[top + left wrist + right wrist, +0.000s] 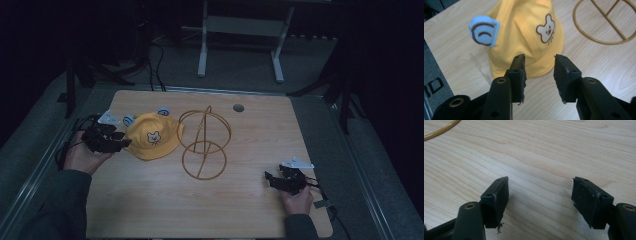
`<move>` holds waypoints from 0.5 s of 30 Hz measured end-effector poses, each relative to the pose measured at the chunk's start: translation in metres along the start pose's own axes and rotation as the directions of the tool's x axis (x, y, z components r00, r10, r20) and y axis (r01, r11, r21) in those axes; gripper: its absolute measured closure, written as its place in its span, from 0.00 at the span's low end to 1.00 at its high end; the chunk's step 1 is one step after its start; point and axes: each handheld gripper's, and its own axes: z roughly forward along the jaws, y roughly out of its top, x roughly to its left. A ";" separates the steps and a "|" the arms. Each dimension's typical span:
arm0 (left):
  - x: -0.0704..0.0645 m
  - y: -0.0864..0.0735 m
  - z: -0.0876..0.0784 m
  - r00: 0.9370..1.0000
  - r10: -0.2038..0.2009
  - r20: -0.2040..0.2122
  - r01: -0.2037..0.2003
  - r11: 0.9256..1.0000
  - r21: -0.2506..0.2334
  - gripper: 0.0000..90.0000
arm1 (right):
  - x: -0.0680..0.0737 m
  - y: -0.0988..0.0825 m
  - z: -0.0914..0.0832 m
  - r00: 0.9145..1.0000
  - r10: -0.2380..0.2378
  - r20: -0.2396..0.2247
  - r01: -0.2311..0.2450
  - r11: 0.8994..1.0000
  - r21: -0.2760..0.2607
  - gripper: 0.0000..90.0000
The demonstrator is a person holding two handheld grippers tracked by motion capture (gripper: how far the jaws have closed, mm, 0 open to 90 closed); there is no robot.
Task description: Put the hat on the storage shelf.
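Note:
A yellow child's hat (150, 136) with a bear patch and blue ears lies on the left half of the wooden table (260, 140). To its right stands a gold wire stand (204, 142). My left gripper (122, 142) is held at the hat's left side and pointed at it. In the left gripper view the hat (524, 32) lies just past the left gripper (539, 62), whose jaws stand apart over the brim edge without pressing on it. My right gripper (270, 179) rests near the front right corner. The right gripper (540, 182) is open over bare wood.
A round cable hole (238, 107) sits near the table's far edge. A white frame leg (202, 55) stands on the floor behind. A bit of the gold wire (441, 130) shows in the right gripper view, and its base ring (610, 21) shows beyond the hat.

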 end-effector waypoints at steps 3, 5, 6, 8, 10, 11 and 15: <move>0.001 0.005 -0.003 1.000 0.009 -0.001 -0.009 1.000 -0.007 0.64 | 0.000 0.000 0.000 1.000 -0.002 -0.001 0.002 1.000 -0.002 0.34; 0.001 0.006 -0.004 1.000 0.012 -0.001 -0.012 1.000 -0.016 0.63 | 0.000 0.000 0.000 1.000 -0.003 -0.003 0.003 1.000 -0.001 0.34; 0.001 0.007 -0.004 1.000 0.018 -0.002 -0.018 1.000 -0.020 0.62 | 0.000 0.000 0.000 1.000 -0.004 -0.003 0.004 1.000 -0.001 0.34; 0.001 0.010 -0.004 1.000 0.024 -0.003 -0.024 0.999 -0.022 0.62 | 0.000 0.000 0.000 1.000 -0.003 -0.004 0.003 1.000 -0.001 0.34; 0.002 0.012 -0.003 1.000 0.026 -0.004 -0.026 0.999 -0.020 0.62 | 0.000 0.000 0.000 1.000 -0.002 -0.004 0.002 1.000 -0.001 0.34; 0.002 0.013 -0.003 1.000 0.029 -0.001 -0.029 0.999 -0.021 0.62 | 0.000 0.000 0.000 1.000 -0.003 -0.004 0.003 1.000 -0.002 0.34; 0.006 0.021 -0.001 0.999 0.034 -0.005 -0.034 0.999 -0.006 0.61 | 0.000 0.000 0.000 1.000 -0.002 -0.005 0.002 1.000 -0.002 0.34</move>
